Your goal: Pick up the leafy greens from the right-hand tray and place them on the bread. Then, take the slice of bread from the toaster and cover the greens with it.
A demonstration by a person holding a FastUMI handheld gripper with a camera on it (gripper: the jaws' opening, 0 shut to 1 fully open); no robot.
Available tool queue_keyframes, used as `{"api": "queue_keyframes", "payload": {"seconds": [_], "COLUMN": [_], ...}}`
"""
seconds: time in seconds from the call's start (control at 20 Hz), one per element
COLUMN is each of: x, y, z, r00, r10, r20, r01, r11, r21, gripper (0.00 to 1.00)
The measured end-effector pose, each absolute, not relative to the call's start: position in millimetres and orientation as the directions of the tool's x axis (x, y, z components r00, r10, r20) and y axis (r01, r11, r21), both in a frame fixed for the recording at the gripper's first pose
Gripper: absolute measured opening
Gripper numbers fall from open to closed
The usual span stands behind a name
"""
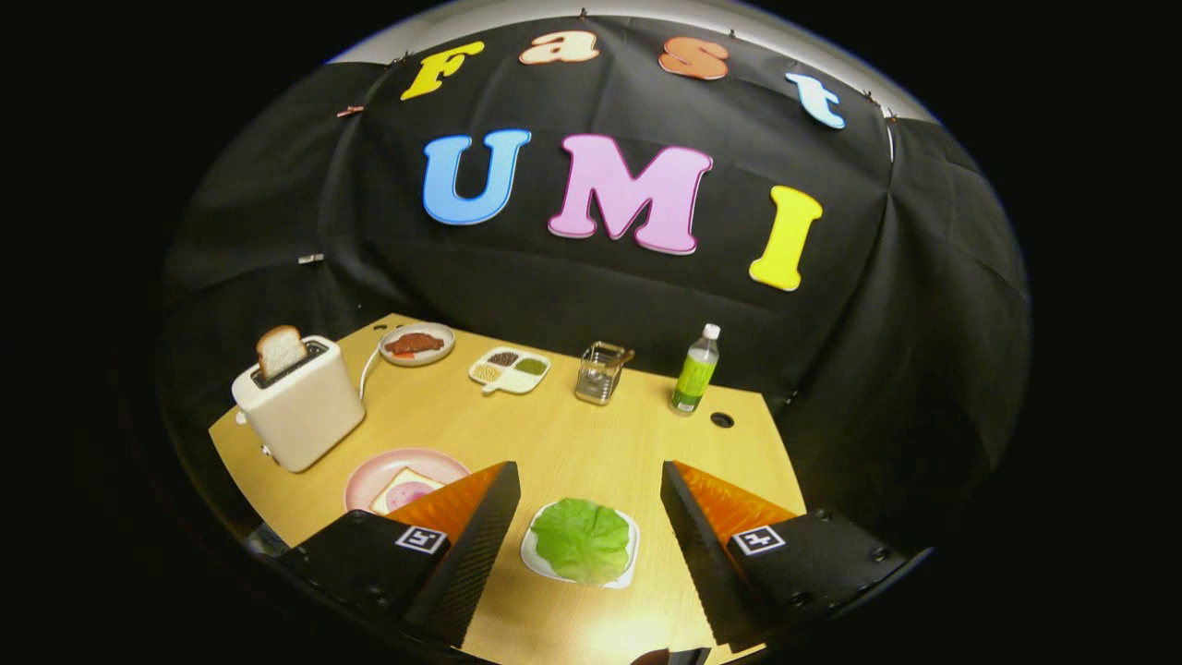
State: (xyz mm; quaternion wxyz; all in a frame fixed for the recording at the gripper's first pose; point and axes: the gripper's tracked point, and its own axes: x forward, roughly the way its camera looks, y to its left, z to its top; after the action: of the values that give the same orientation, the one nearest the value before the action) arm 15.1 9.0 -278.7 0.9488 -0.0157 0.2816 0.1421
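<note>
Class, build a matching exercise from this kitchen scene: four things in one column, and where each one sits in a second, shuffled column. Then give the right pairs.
Things
1. leafy greens
2. slice of bread
3. green bottle
4. divided dish

Places
A. standing in the toaster slot
B. at the back of the table, right of the clear holder
C. on the white tray, between the fingers of the open tongs
D. between the clear holder and the plate of meat

Pairs: 1-C, 2-A, 3-B, 4-D
</note>
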Motion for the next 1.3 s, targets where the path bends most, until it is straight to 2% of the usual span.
{"api": "queue_keyframes", "payload": {"seconds": [0.3,0.6,0.9,1.05,1.1,1.25,1.3], "x": [15,29,27,27,26,25,23], "y": [20,30,27,25,26,29,31], "z": [-392,-473,-507,-509,-508,-508,-507], "r00": [0.625,0.495,0.401,0.393,0.390,0.396,0.386], "r10": [0.307,0.333,0.341,0.332,0.336,0.336,0.339], "r20": [-0.718,-0.803,-0.850,-0.857,-0.857,-0.855,-0.858], "r01": [-0.328,-0.346,-0.356,-0.358,-0.361,-0.392,-0.391], "r11": [0.938,0.923,0.913,0.914,0.912,0.904,0.903], "r21": [0.115,0.170,0.199,0.190,0.193,0.174,0.180], "gripper": [0.93,0.92,0.86,0.74,0.65,0.11,0.08]}}
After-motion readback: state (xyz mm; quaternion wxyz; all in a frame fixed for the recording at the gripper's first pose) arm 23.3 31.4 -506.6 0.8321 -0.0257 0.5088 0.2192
